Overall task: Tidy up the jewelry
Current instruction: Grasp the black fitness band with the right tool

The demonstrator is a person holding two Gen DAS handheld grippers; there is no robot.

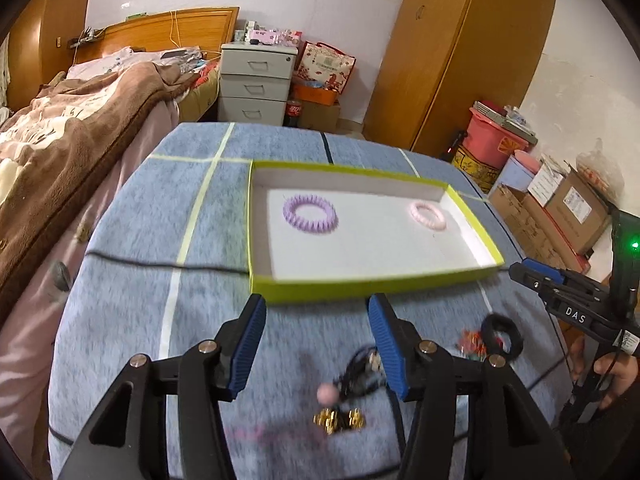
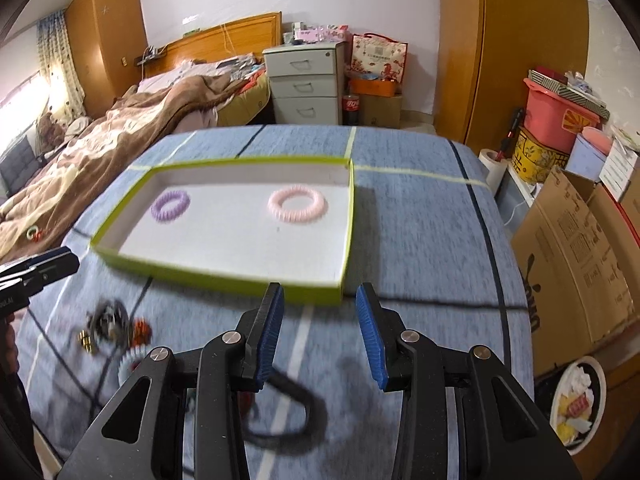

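Only readable writing I can spot: "DAS" in white letters on the side of the right gripper (image 1: 516, 270) as the left camera catches it. There's a cola bottle (image 2: 352, 109) with a red label by the white three-drawer cabinet (image 2: 306, 87), but the logo is too small to make out, same with the print on the cardboard boxes (image 2: 576, 256).

Counting stuff: the shallow green-edged tray (image 1: 360, 286) sits on the blue checked cloth (image 2: 420, 240) and holds exactly two coil hair ties, a purple coil tie (image 1: 310, 214) on its left and a pink coil tie (image 2: 297, 205) on its right, well apart.

Loose on the cloth near the grippers: one black hair band (image 1: 502, 336), one black loop (image 2: 280, 412) under the right gripper, one pink bead (image 1: 328, 394), a gold clump (image 1: 340, 424), and a blurry reddish beaded piece (image 1: 472, 346).

Left gripper (image 1: 318, 308) is spread wide with nothing between the blue pads (image 1: 250, 344). Right gripper is also parted wide and carrying nothing.
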